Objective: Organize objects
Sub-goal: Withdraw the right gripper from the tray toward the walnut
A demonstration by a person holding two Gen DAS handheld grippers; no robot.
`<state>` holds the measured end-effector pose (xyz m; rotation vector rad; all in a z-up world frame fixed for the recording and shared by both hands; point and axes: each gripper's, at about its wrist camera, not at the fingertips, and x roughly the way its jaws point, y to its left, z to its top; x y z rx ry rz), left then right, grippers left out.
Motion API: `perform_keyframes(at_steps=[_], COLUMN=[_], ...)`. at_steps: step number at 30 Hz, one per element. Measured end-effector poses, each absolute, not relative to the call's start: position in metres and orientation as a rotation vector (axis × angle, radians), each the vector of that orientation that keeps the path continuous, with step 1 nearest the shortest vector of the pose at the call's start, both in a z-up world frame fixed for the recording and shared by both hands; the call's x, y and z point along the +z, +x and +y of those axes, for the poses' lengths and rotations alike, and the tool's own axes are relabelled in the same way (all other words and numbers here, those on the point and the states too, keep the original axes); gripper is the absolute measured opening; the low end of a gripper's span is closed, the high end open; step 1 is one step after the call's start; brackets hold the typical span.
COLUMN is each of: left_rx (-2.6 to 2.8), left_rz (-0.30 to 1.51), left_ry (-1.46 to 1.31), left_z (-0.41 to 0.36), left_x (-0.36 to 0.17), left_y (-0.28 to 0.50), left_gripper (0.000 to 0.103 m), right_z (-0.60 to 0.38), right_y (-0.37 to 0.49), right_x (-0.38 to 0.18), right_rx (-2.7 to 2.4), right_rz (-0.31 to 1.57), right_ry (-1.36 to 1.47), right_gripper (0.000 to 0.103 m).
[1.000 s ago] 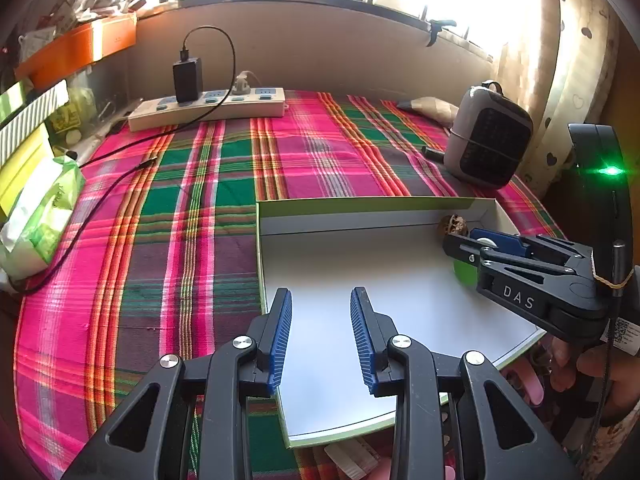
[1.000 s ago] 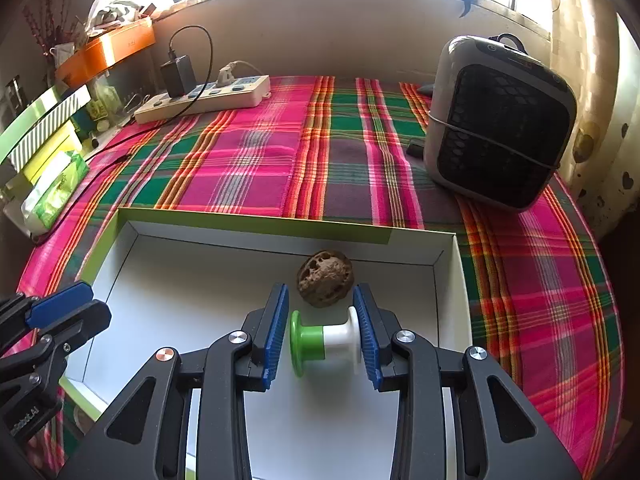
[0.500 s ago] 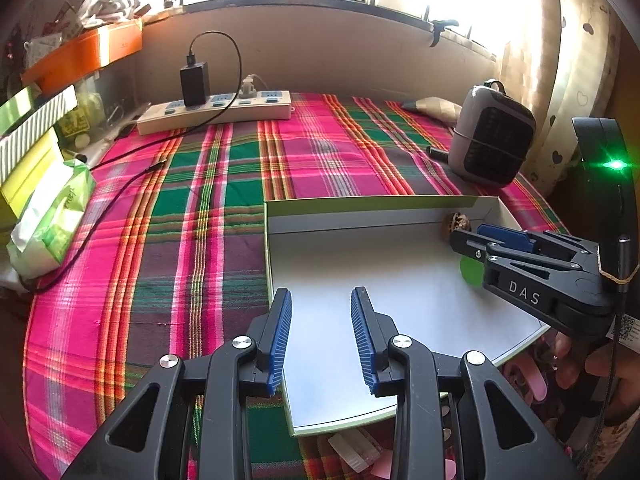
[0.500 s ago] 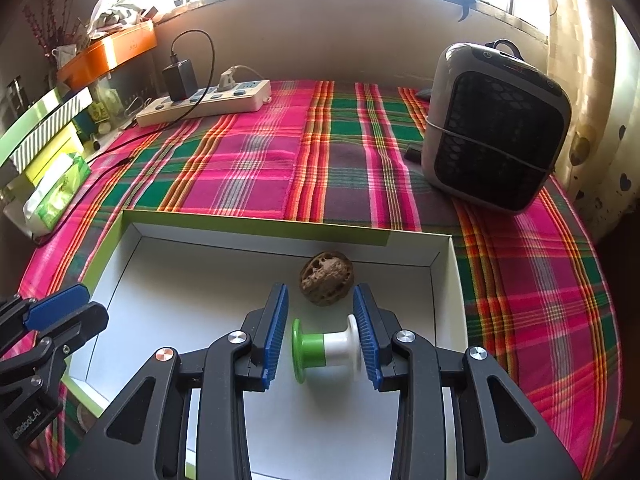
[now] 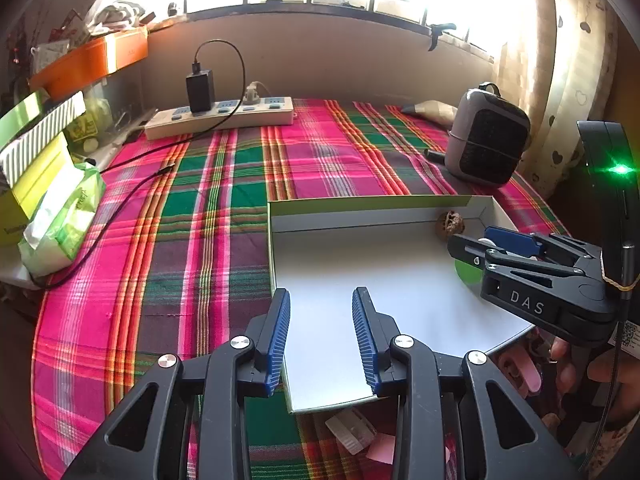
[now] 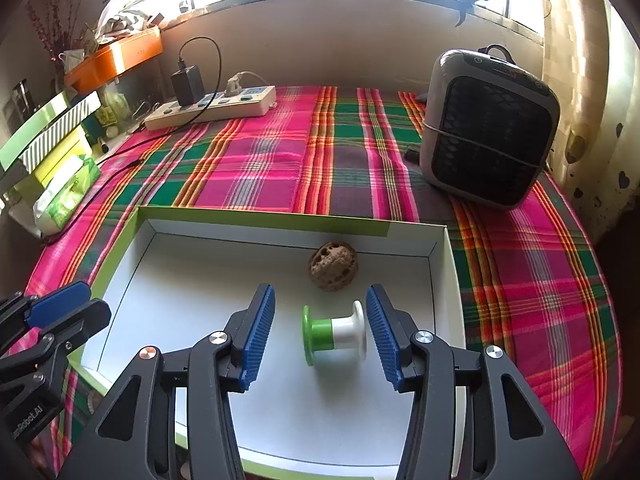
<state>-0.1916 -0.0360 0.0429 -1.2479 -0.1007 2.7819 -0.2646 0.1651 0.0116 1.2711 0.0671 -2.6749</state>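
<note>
My right gripper (image 6: 320, 334) has its jaws spread wide, and the green-and-white spool (image 6: 334, 334) lies on its side between them on the box floor, touching neither pad. Just beyond the spool sits a brown walnut (image 6: 333, 266), close to the far wall of the shallow white box (image 6: 280, 234) with its green rim. Only this view shows the spool whole and the gap on each side of it.

My left gripper (image 5: 322, 334) also has its jaws apart, with nothing between them; they hover over the near left part of the same box (image 5: 360, 224). From here the right gripper (image 5: 500, 244) comes in from the side and hides most of the spool (image 5: 466, 274), leaving only a green sliver, while the walnut (image 5: 450, 223) shows in the far right corner.

The box rests on a table covered by a pink and green plaid cloth (image 5: 180, 220). The left view takes in a green tissue pack (image 5: 64, 220) and a power strip (image 5: 220, 118) at the far edge. The right view shows the small grey heater (image 6: 488, 128) large and close, standing on the cloth beyond the box's right corner.
</note>
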Motion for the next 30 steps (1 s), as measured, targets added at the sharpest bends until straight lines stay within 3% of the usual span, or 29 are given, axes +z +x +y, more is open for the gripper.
perform_keyframes(at_steps=[30], left_rx=[2.806], left_rz=[-0.140], left_ry=[-1.212], left_z=[-0.042], left_x=[0.051], left_y=[-0.160], left_gripper=[0.035], right_z=[0.176], right_y=[-0.223], right_x=[0.023], right_rx=[-2.693], right_rz=[0.045], right_ry=[1.216], right_gripper=[0.049])
